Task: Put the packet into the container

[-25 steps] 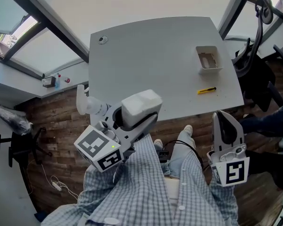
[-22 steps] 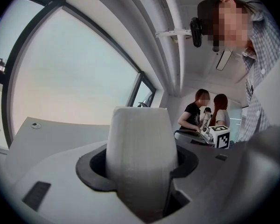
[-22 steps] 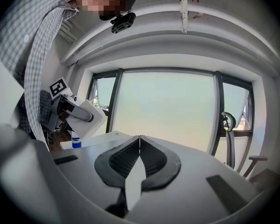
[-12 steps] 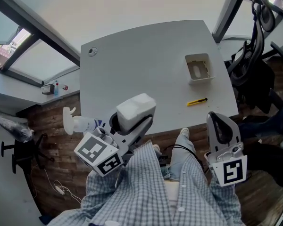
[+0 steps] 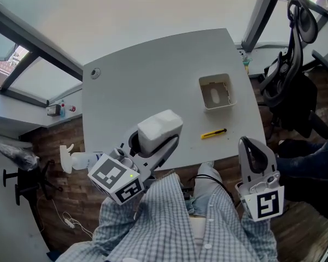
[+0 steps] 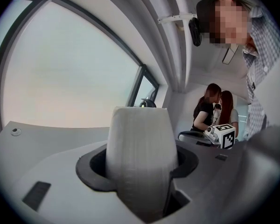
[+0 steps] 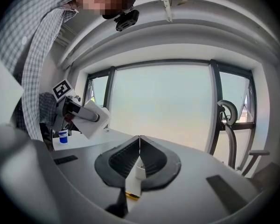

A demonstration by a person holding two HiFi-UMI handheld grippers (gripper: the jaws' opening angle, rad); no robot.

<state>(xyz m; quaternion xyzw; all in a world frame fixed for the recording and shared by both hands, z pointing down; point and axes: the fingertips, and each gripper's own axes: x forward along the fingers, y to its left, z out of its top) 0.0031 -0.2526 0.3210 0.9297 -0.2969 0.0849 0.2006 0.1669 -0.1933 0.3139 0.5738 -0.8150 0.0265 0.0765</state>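
In the head view my left gripper [image 5: 159,140] is shut on a white packet [image 5: 160,126], a rounded block that hangs over the near edge of the grey table [image 5: 147,86]. The left gripper view shows the packet [image 6: 139,160] filling the space between the jaws. A beige open container [image 5: 215,91] stands on the table's right part, well ahead of both grippers. My right gripper [image 5: 252,153] hovers just off the table's near right corner, jaws shut with nothing between them; the right gripper view shows its tips [image 7: 139,139] meeting.
A yellow utility knife [image 5: 214,133] lies on the table between the container and the right gripper. A white spray bottle [image 5: 76,159] is at the table's left side. A black office chair [image 5: 287,83] stands right of the table. Two people [image 6: 215,108] stand in the background.
Both grippers have come forward to the table; the packet now overlaps the table's near edge, and the container and knife sit nearer in view. Both grips are unchanged.
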